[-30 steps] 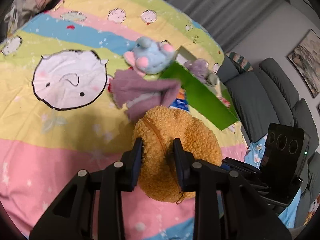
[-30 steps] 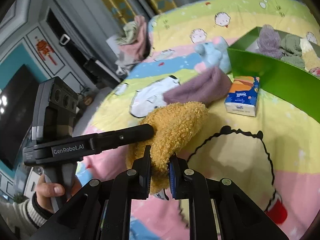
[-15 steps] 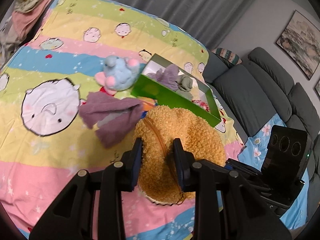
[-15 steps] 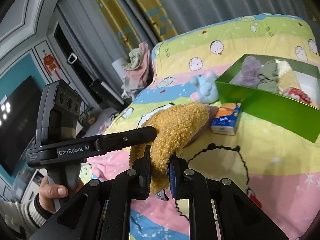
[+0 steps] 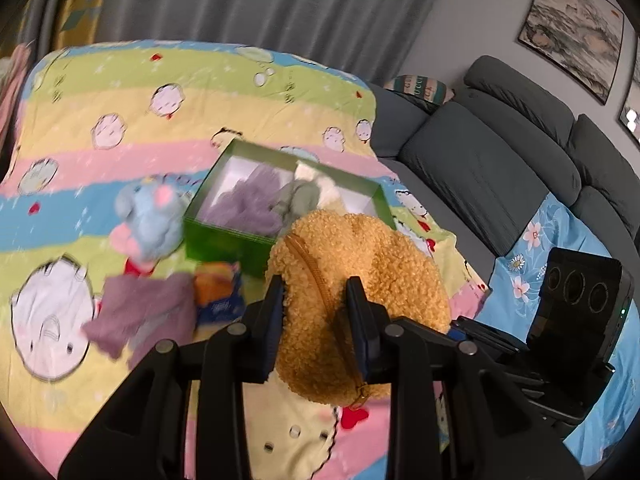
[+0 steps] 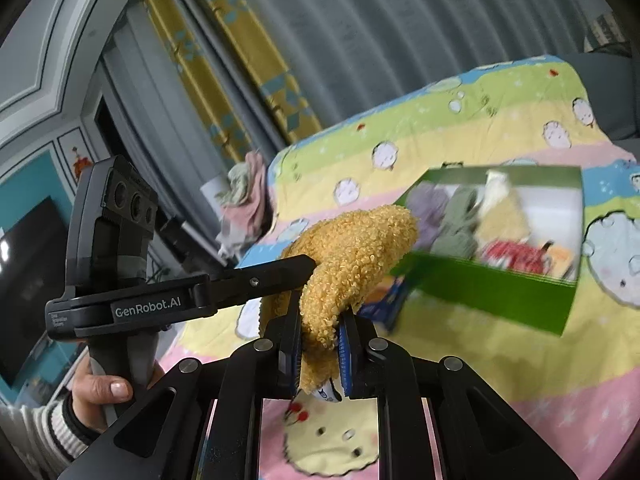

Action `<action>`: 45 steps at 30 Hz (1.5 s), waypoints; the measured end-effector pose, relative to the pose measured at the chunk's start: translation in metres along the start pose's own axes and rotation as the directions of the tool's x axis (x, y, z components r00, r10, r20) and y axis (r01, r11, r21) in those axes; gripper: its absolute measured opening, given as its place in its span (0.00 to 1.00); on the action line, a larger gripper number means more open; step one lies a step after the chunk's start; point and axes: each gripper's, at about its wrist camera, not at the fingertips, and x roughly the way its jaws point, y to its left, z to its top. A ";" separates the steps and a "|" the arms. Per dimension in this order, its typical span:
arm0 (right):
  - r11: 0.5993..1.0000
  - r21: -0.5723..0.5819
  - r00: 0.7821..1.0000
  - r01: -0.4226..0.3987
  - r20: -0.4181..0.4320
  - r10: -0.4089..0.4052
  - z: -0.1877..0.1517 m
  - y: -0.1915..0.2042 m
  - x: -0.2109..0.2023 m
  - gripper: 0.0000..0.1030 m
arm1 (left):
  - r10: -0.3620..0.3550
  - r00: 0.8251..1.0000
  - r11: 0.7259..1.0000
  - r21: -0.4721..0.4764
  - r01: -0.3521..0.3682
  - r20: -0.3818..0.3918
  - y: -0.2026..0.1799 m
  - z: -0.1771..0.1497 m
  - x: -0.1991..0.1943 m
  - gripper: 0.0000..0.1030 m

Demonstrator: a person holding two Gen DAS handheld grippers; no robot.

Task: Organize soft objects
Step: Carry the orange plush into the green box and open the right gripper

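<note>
Both grippers, left and right, clamped the fuzzy pouch aloft near the green box; uneven release risked it snagging the rim.

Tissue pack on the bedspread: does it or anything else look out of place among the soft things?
Yes. The tissue pack lies among plush items beside the green box, the only non-plush thing there. Nothing looks spilled or damaged.

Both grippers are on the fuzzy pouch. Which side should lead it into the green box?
Probably left. The left gripper clamps the tan fuzzy zip pouch mid-body, aimed at the green box. The right gripper only pinches a narrow end.
</note>
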 end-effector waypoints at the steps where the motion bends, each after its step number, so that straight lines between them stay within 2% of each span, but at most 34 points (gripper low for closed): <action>1: 1.000 0.002 1.000 0.002 0.009 -0.002 0.005 -0.005 -0.001 0.16 | -0.001 1.000 1.000 0.008 0.001 -0.001 -0.003 0.006 0.005 0.27; 9: 0.999 0.050 0.997 0.023 0.069 -0.026 0.046 -0.050 0.012 0.16 | 0.011 1.000 0.999 0.050 -0.009 -0.026 -0.013 0.058 0.055 0.27; 16: 0.996 0.076 0.997 0.050 0.049 -0.054 0.071 -0.085 0.040 0.16 | 0.023 0.996 0.999 0.030 -0.021 -0.081 -0.001 0.087 0.101 0.27; 26: 0.988 0.067 0.990 0.137 -0.052 -0.134 0.094 -0.118 0.096 0.16 | 0.082 0.990 0.996 -0.014 -0.084 -0.113 0.027 0.111 0.156 0.29; 34: 0.967 0.095 0.955 0.237 -0.207 -0.214 0.084 -0.143 0.133 0.16 | 0.154 0.967 0.988 -0.001 -0.157 -0.202 0.043 0.097 0.196 0.31; 37: 0.964 0.093 0.949 0.250 -0.223 -0.224 0.079 -0.146 0.134 0.16 | 0.165 0.964 0.986 -0.001 -0.169 -0.211 0.044 0.093 0.198 0.37; 38: 0.963 0.091 0.947 0.255 -0.226 -0.230 0.079 -0.146 0.134 0.16 | 0.167 0.963 0.985 0.001 -0.171 -0.213 0.045 0.093 0.198 0.43; 41: 0.959 0.084 0.941 0.270 -0.232 -0.245 0.081 -0.143 0.130 0.16 | 0.155 0.964 0.986 -0.023 -0.164 -0.216 0.046 0.096 0.194 0.73; 42: 0.958 0.077 0.940 0.276 -0.228 -0.253 0.081 -0.141 0.126 0.20 | 0.153 0.966 0.986 -0.035 -0.164 -0.210 0.047 0.097 0.191 0.80; 45: 0.953 0.051 0.936 0.300 -0.209 -0.284 0.083 -0.132 0.114 0.31 | 0.151 0.972 0.985 -0.056 -0.164 -0.179 0.046 0.100 0.177 0.82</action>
